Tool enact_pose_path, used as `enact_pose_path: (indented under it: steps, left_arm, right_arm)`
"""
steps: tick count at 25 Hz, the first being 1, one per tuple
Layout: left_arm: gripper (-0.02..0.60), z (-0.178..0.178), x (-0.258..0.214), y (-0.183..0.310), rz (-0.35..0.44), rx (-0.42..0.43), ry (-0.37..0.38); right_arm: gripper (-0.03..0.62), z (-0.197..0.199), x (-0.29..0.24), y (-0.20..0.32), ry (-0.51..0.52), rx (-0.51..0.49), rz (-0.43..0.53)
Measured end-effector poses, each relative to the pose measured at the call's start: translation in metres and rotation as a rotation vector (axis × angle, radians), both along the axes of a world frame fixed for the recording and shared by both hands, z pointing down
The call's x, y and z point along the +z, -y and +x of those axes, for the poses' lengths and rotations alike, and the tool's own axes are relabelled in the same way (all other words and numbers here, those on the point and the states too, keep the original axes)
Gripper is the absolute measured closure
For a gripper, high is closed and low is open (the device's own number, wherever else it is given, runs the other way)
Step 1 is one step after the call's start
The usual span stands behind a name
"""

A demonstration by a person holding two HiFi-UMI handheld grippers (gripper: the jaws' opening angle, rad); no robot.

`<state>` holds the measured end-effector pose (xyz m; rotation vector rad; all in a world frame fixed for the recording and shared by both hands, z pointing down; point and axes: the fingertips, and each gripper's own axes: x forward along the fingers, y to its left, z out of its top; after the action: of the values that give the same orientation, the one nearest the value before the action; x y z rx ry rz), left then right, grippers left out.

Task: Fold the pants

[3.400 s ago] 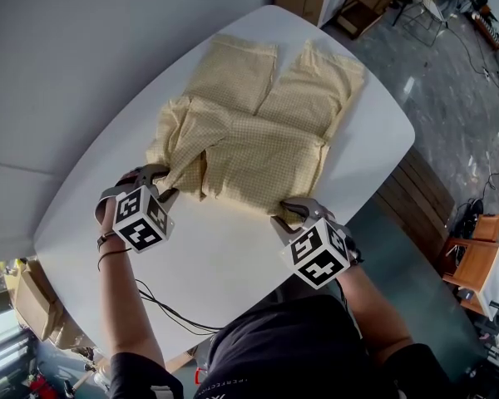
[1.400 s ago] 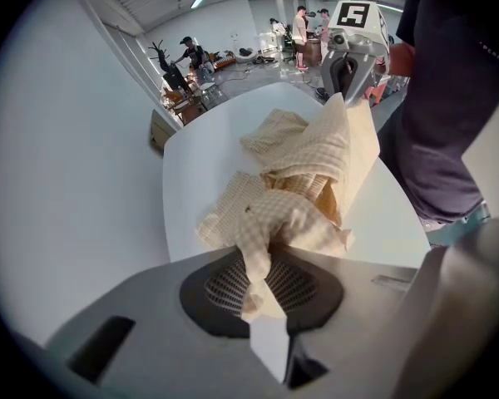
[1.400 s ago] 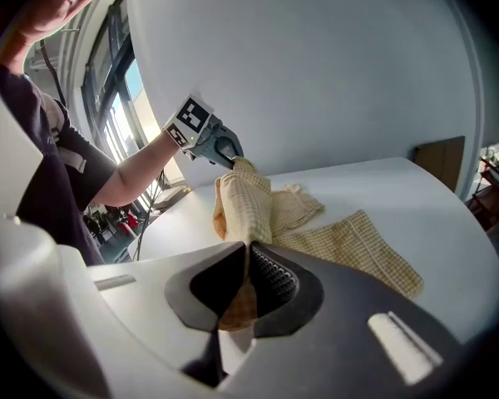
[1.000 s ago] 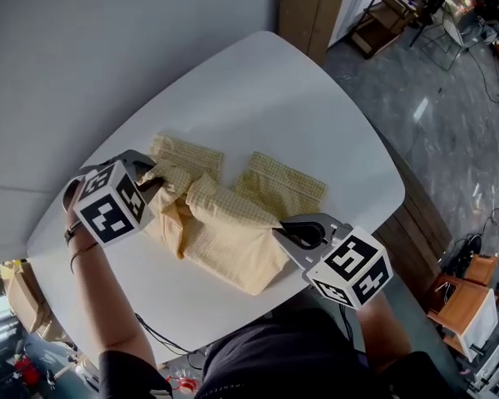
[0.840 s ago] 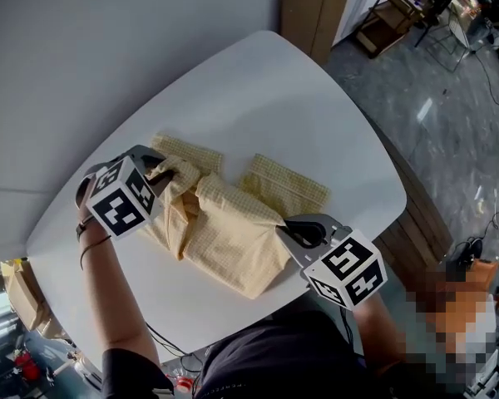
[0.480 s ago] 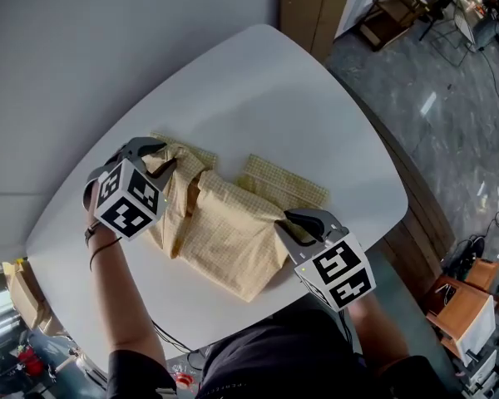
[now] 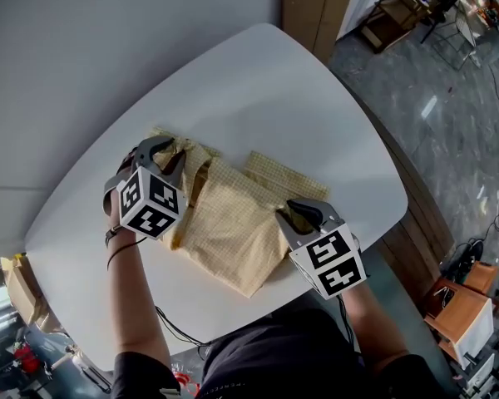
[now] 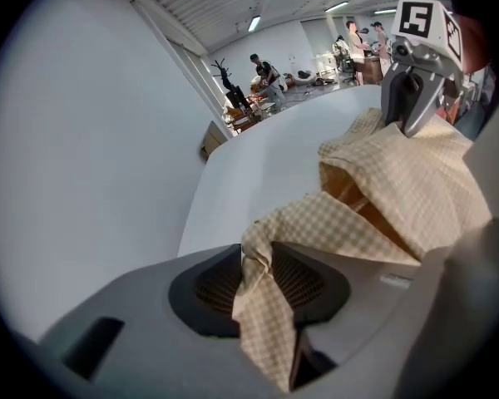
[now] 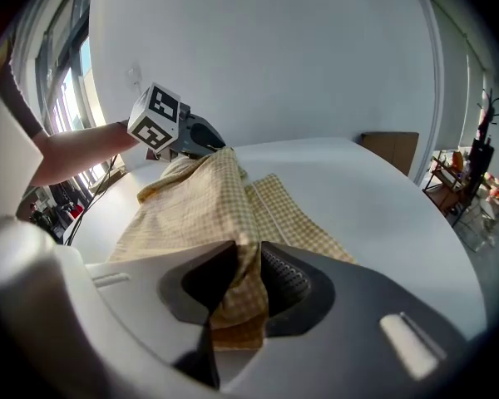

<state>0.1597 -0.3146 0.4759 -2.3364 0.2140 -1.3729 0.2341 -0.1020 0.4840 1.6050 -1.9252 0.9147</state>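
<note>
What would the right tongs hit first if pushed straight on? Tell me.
Probably the yellow pants: the right tongs, jaws just opening with cloth between them, point down onto the fold, the white table beneath.

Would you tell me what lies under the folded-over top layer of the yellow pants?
Under the top fold, a lower leg layer peeks out at the far side, flat on the white table. Whatever else lies beneath is covered.

We see pale yellow pants [image 7: 233, 231] in a fine white check, on a plain white bench [image 7: 258, 90]. At two o'clock the floor [image 7: 449, 131] is glossy grey; the wall [image 7: 83, 48] at ten o'clock, flat grey.
</note>
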Motion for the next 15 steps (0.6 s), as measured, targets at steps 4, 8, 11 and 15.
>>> enact_pose_path:
  steps: [4,8,11,15]
  left_arm:
    - [0.446,0.002,-0.019,-0.005,-0.057,-0.025,-0.067]
    - [0.482,-0.004,-0.046,-0.005,-0.05,-0.081,-0.133]
    - [0.565,-0.022,-0.07,-0.017,-0.058,-0.141,-0.179]
    - [0.582,-0.047,-0.09,-0.057,-0.151,-0.204,-0.287]
  right_arm:
    - [0.474,0.008,-0.013,-0.004,0.026,0.027,0.03]
    - [0.459,0.016,-0.035,-0.001,0.02,0.046,0.087]
    - [0.476,0.013,-0.05,-0.006,0.025,0.035,0.129]
    - [0.5,0.002,-0.061,-0.015,0.06,0.016,0.14]
